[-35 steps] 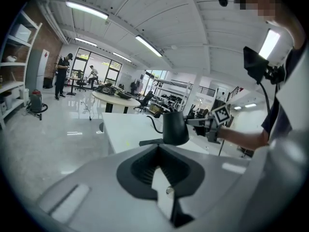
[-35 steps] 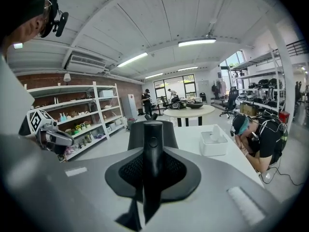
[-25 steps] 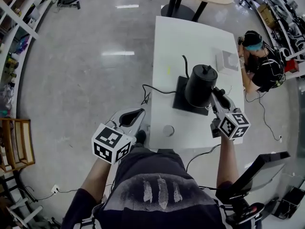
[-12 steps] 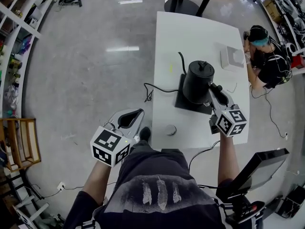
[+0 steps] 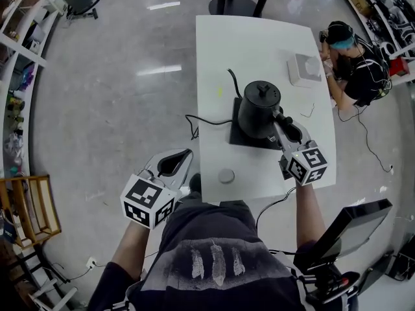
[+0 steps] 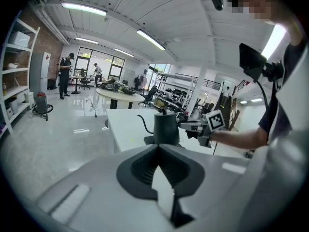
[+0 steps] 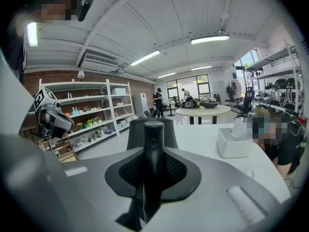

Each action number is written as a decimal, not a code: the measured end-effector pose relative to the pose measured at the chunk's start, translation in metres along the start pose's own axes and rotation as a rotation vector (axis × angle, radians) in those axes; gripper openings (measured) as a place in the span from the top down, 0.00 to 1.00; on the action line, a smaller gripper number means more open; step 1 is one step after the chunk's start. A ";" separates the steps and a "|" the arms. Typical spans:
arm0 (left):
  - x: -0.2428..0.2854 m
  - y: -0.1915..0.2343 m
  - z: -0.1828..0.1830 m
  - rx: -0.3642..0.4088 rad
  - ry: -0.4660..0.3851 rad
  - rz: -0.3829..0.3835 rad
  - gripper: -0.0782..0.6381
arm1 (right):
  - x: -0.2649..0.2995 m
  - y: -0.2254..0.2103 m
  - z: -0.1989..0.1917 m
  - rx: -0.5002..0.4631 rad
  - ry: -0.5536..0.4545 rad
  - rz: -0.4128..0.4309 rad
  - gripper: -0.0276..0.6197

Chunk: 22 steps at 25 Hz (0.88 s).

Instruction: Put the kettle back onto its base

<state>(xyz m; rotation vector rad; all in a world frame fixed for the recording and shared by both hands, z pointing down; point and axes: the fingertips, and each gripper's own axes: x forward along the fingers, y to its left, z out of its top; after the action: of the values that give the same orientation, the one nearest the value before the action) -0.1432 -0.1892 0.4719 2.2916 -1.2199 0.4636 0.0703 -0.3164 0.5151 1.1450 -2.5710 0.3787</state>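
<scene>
The black gooseneck kettle [image 5: 258, 109] is upright over its flat black base [image 5: 241, 137] on the white table [image 5: 259, 44]; I cannot tell whether it rests on it. My right gripper [image 5: 283, 123] is shut on the kettle's handle [image 7: 153, 144], which stands upright between its pads. From the left gripper view the kettle [image 6: 165, 128] sits low on the base [image 6: 150, 140], with the right gripper [image 6: 197, 128] behind it. My left gripper [image 5: 175, 162] hangs over the floor left of the table, shut with nothing in it.
A white box [image 5: 305, 70] stands at the table's far right, and a small round disc [image 5: 225, 175] lies near its front edge. The base's cord [image 5: 204, 118] trails off the left edge. A person [image 5: 353, 70] sits by the table's right side.
The kettle, held by the right gripper, has shifted slightly left over the base. The head view has swung a little. The left gripper has stayed where it was.
</scene>
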 end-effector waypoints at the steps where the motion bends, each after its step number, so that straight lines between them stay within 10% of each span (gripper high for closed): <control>1: 0.001 -0.001 0.001 0.004 0.000 -0.005 0.89 | -0.001 0.000 -0.002 -0.011 0.004 -0.003 0.86; 22: 0.005 -0.007 -0.005 0.009 0.006 -0.029 0.89 | -0.013 0.004 -0.046 -0.033 0.005 -0.001 0.87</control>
<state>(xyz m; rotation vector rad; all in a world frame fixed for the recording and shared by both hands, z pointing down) -0.1352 -0.1863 0.4760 2.3107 -1.1828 0.4669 0.0833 -0.2885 0.5515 1.1330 -2.5622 0.3370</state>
